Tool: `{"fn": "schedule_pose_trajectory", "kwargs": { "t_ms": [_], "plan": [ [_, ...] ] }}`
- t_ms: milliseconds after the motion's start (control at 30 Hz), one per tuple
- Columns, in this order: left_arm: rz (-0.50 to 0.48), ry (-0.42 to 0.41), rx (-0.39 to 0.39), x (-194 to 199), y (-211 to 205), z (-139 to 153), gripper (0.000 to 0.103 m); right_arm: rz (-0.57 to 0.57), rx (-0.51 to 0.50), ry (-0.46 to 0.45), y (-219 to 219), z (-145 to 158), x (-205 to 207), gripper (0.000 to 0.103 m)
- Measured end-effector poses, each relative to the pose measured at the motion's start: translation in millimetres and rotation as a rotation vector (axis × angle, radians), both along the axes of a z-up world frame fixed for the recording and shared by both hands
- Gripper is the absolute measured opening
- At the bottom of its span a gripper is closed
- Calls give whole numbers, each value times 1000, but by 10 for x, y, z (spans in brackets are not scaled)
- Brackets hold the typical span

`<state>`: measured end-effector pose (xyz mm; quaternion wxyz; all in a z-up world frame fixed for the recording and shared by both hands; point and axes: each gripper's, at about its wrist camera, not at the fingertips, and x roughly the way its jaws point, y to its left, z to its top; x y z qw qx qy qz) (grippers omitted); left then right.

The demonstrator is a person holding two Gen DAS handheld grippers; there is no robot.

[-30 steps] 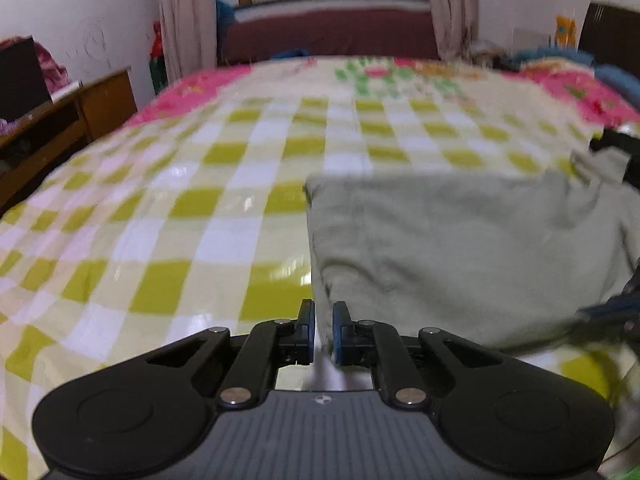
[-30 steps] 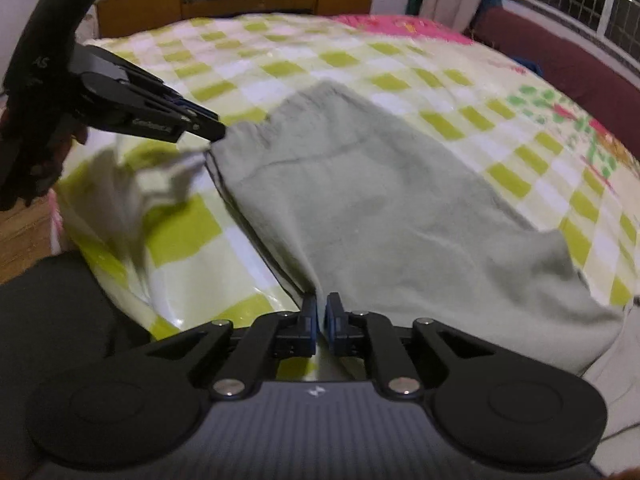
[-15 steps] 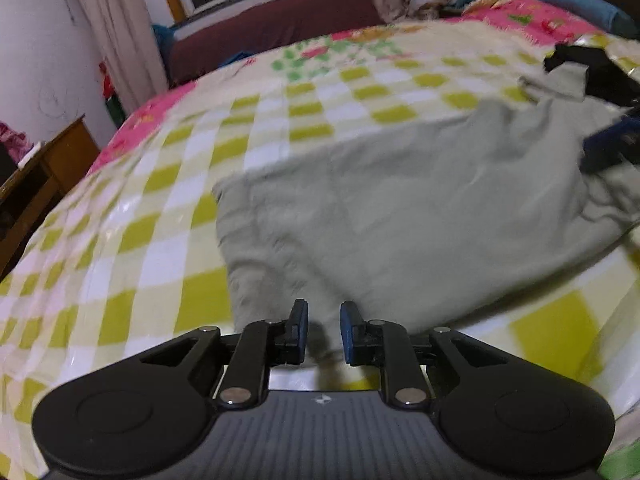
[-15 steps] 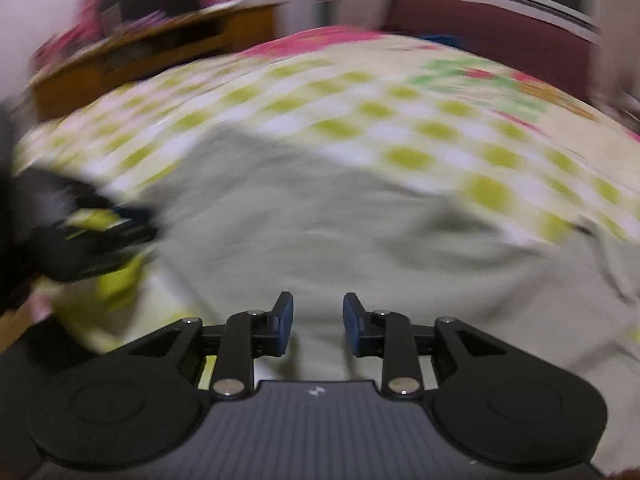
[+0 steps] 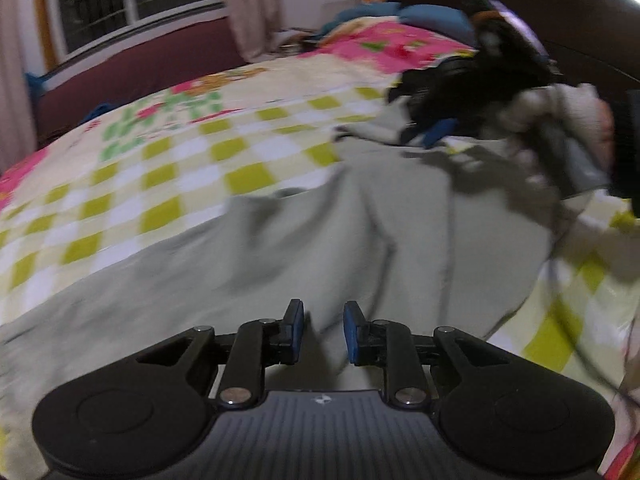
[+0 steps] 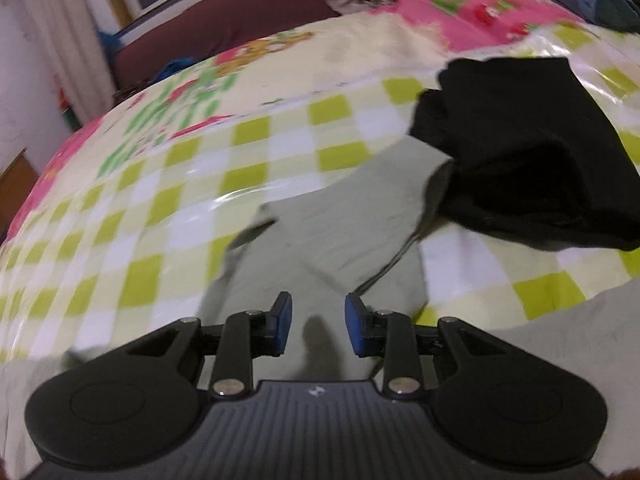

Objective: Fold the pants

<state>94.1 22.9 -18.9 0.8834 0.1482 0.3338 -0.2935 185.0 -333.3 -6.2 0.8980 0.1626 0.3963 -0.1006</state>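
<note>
The grey-green pants [image 5: 320,240] lie rumpled on the checked bed cover, filling the middle of the left wrist view. My left gripper [image 5: 323,332] is open and empty just above the cloth. The right gripper [image 5: 432,132] shows blurred at the upper right of that view, over the pants' far end. In the right wrist view the pants [image 6: 340,232] narrow toward a dark garment. My right gripper [image 6: 316,328] is open and empty above the cloth.
A black garment [image 6: 528,160] lies on the bed cover [image 6: 160,208] touching the pants' far end. Pillows and a dark headboard [image 5: 520,8] stand at the far right. A maroon couch [image 5: 140,64] runs under the window. The bed edge drops off at the right.
Both grippers have let go of the pants' edge and opened. Both have swung to the right, toward the headboard end of the pants.
</note>
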Motion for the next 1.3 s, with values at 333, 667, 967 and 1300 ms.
{"fn": "schedule_pose_trajectory", "kwargs": {
  "t_ms": [333, 667, 967, 1300],
  "plan": [
    [-4, 50, -24, 124, -135, -138, 38, 64, 80, -96, 75, 16, -198, 31],
    [-21, 25, -12, 64, -209, -152, 42, -216, 293, -156, -291, -239, 6, 32],
    [-31, 27, -16, 68, -235, -179, 44, -384, 440, -207, -490, -340, 21, 35],
    [-39, 22, -13, 56, -254, -192, 48, -392, 510, -245, -538, -348, -22, 52]
  ]
}}
